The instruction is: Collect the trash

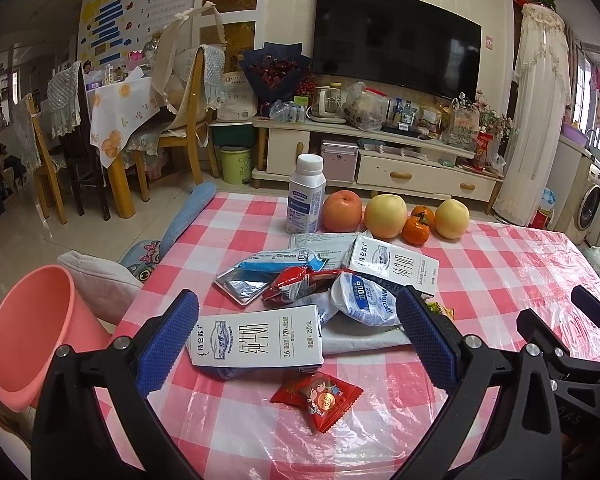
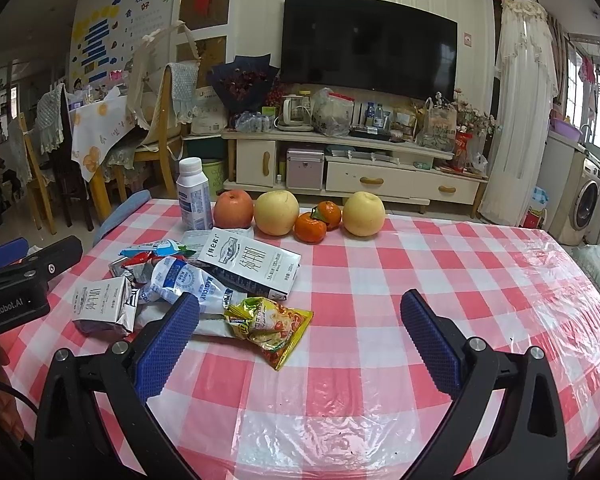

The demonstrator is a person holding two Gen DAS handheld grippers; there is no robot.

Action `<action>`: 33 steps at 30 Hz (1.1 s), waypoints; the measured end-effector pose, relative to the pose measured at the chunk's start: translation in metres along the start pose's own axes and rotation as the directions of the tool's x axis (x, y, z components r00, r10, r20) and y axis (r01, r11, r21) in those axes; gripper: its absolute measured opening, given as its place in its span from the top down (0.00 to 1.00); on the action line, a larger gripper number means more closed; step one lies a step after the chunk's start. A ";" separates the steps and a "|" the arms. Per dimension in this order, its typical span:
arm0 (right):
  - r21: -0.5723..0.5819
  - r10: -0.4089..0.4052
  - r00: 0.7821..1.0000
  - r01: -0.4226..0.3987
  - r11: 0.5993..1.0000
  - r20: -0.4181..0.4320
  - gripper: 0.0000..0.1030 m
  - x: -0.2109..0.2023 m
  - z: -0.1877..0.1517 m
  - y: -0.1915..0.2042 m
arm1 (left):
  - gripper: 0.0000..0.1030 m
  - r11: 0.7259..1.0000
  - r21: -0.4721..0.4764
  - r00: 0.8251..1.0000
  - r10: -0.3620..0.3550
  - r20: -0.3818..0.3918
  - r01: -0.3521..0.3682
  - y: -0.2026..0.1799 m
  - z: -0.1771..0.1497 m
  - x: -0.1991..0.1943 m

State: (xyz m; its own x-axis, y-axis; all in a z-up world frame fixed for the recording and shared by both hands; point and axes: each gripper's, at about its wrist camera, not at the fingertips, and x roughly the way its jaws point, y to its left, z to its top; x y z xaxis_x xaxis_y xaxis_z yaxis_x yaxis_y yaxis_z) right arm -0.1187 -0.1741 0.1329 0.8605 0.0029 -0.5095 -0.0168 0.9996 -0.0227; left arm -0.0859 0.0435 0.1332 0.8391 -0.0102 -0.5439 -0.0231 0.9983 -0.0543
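Observation:
A heap of trash lies on the pink checked tablecloth (image 1: 500, 276). A flattened white milk carton (image 1: 256, 336) lies between the fingers of my open left gripper (image 1: 298, 338), which hovers over it. Behind it sit a second carton (image 1: 394, 266), a crumpled white-blue pouch (image 1: 366, 300), a red wrapper (image 1: 296, 282) and a silver-blue wrapper (image 1: 260, 276). A small red candy packet (image 1: 318, 398) lies nearest me. My open right gripper (image 2: 300, 336) hangs above the cloth, with a yellow snack bag (image 2: 270, 326) just right of its left finger. A pink bin (image 1: 32, 336) stands beside the table's left edge.
At the table's far side stand a white bottle (image 1: 306, 196), an apple (image 1: 342, 212), two pears (image 1: 386, 216) and two tangerines (image 1: 418, 226). Cushions (image 1: 100, 280) lie by the bin. Beyond are a TV stand (image 1: 380, 148) and dining chairs (image 1: 180, 120).

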 end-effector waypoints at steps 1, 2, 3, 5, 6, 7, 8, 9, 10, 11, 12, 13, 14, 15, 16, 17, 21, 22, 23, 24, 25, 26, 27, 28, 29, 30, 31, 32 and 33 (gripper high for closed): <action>0.000 -0.001 1.000 0.001 1.000 -0.002 0.04 0.000 0.000 0.000 | 0.03 1.000 -0.002 1.000 0.001 0.000 -0.001 0.000 0.000 0.000; 0.000 0.000 1.000 0.000 1.000 -0.005 0.04 0.000 0.000 -0.001 | 0.03 1.000 -0.003 1.000 0.002 0.002 -0.002 0.000 -0.001 0.000; -0.001 0.001 1.000 -0.001 1.000 -0.007 0.04 0.001 -0.001 -0.001 | 0.03 1.000 -0.004 1.000 0.003 0.003 -0.003 0.000 -0.001 0.000; -0.006 0.000 1.000 0.000 1.000 -0.009 0.04 0.002 -0.001 -0.001 | 0.03 1.000 -0.006 1.000 0.005 -0.001 -0.005 0.000 -0.002 0.001; -0.009 -0.001 1.000 0.001 1.000 -0.010 0.04 0.002 -0.002 -0.001 | 0.03 1.000 -0.008 1.000 0.008 -0.003 -0.008 0.000 -0.002 0.001; -0.011 -0.001 1.000 0.001 1.000 -0.011 0.04 0.002 -0.002 -0.001 | 0.03 1.000 -0.009 1.000 0.009 -0.004 -0.009 0.000 -0.002 0.001; -0.011 -0.001 1.000 0.001 1.000 -0.011 0.04 0.002 -0.002 -0.001 | 0.03 1.000 -0.010 1.000 0.009 -0.004 -0.009 0.000 -0.002 0.002; -0.010 -0.002 1.000 0.002 1.000 -0.011 0.04 0.002 -0.002 0.000 | 0.03 1.000 -0.010 1.000 0.009 -0.005 -0.009 0.000 -0.002 0.002; -0.011 -0.002 1.000 0.002 1.000 -0.012 0.04 0.002 -0.002 0.000 | 0.03 1.000 -0.011 1.000 0.010 -0.006 -0.010 0.000 -0.002 0.003; -0.011 -0.001 1.000 0.001 1.000 -0.014 0.04 0.003 -0.002 0.000 | 0.03 1.000 -0.012 1.000 0.012 -0.006 -0.012 0.000 -0.003 0.003; -0.011 0.000 1.000 0.000 1.000 -0.017 0.04 0.003 -0.002 -0.001 | 0.03 1.000 -0.013 1.000 0.017 -0.005 -0.017 0.001 -0.003 0.003; -0.010 0.001 1.000 -0.001 1.000 -0.019 0.04 0.004 -0.003 -0.001 | 0.03 1.000 -0.014 1.000 0.020 -0.003 -0.020 0.001 -0.003 0.003; -0.009 0.002 1.000 -0.002 1.000 -0.019 0.04 0.004 -0.002 -0.002 | 0.03 1.000 -0.017 1.000 0.019 -0.003 -0.019 0.002 -0.004 0.004; -0.011 0.004 1.000 -0.004 1.000 -0.018 0.04 0.004 -0.002 -0.002 | 0.03 1.000 -0.020 1.000 0.018 -0.003 -0.018 0.003 -0.004 0.005; -0.013 0.007 1.000 -0.007 1.000 -0.017 0.04 0.005 -0.002 -0.003 | 0.03 1.000 -0.024 1.000 0.016 -0.003 -0.016 0.003 -0.004 0.005; -0.015 0.007 1.000 -0.007 1.000 -0.017 0.04 0.006 -0.003 -0.003 | 0.03 1.000 -0.028 1.000 0.010 -0.003 -0.011 0.004 -0.005 0.006; -0.019 0.008 1.000 -0.009 1.000 -0.018 0.04 0.007 -0.004 -0.003 | 0.03 0.999 -0.032 1.000 0.004 0.005 -0.004 0.007 -0.008 0.007; -0.019 0.009 1.000 -0.010 1.000 -0.017 0.04 0.008 -0.004 -0.002 | 0.03 1.000 -0.029 1.000 0.007 0.009 -0.007 0.007 -0.009 0.007; -0.021 0.010 1.000 -0.010 1.000 -0.015 0.04 0.008 -0.004 -0.002 | 0.03 1.000 -0.024 1.000 0.006 0.013 -0.005 0.007 -0.009 0.007; -0.022 0.012 1.000 -0.013 1.000 -0.014 0.04 0.008 -0.005 -0.002 | 0.03 1.000 -0.021 1.000 -0.001 0.017 0.001 0.008 -0.010 0.007; -0.025 0.016 1.000 -0.016 1.000 -0.013 0.04 0.009 -0.006 -0.002 | 0.03 1.000 -0.017 1.000 -0.016 0.024 0.016 0.008 -0.010 0.006; -0.028 0.018 1.000 -0.018 0.999 -0.013 0.04 0.009 -0.006 -0.002 | 0.03 0.999 -0.017 0.999 -0.029 0.029 0.029 0.009 -0.011 0.006; -0.032 0.019 1.000 -0.019 0.999 -0.011 0.04 0.010 -0.007 -0.002 | 0.03 0.999 -0.017 0.999 -0.041 0.033 0.042 0.010 -0.011 0.006; -0.034 0.022 1.000 -0.023 0.999 -0.010 0.04 0.010 -0.008 -0.002 | 0.03 0.999 -0.017 0.998 -0.046 0.032 0.047 0.010 -0.011 0.006; -0.036 0.026 1.000 -0.026 0.999 -0.009 0.04 0.011 -0.008 -0.002 | 0.03 0.999 -0.015 0.999 -0.048 0.026 0.048 0.011 -0.012 0.007; -0.036 0.030 0.999 -0.030 0.999 -0.010 0.04 0.011 -0.008 -0.002 | 0.03 0.999 -0.012 0.999 -0.049 0.016 0.049 0.011 -0.012 0.009; -0.036 0.036 0.999 -0.036 0.999 -0.013 0.04 0.012 -0.009 -0.003 | 0.03 0.999 -0.009 0.999 -0.050 0.009 0.050 0.013 -0.013 0.011; -0.034 0.046 0.999 -0.047 0.998 -0.018 0.04 0.013 -0.009 -0.004 | 0.03 0.999 -0.007 0.999 -0.050 0.004 0.050 0.013 -0.013 0.011; -0.029 0.062 0.998 -0.062 0.998 -0.024 0.04 0.015 -0.009 -0.006 | 0.03 0.999 -0.005 0.999 -0.051 -0.001 0.051 0.015 -0.013 0.013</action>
State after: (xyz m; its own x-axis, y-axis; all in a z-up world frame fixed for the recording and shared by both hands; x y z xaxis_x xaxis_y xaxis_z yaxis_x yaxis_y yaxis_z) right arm -0.1101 -0.1799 0.1177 0.8454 0.0640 -0.5302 -0.0852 0.9962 -0.0156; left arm -0.0828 0.0579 0.1146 0.8385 -0.0608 -0.5415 0.0169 0.9962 -0.0856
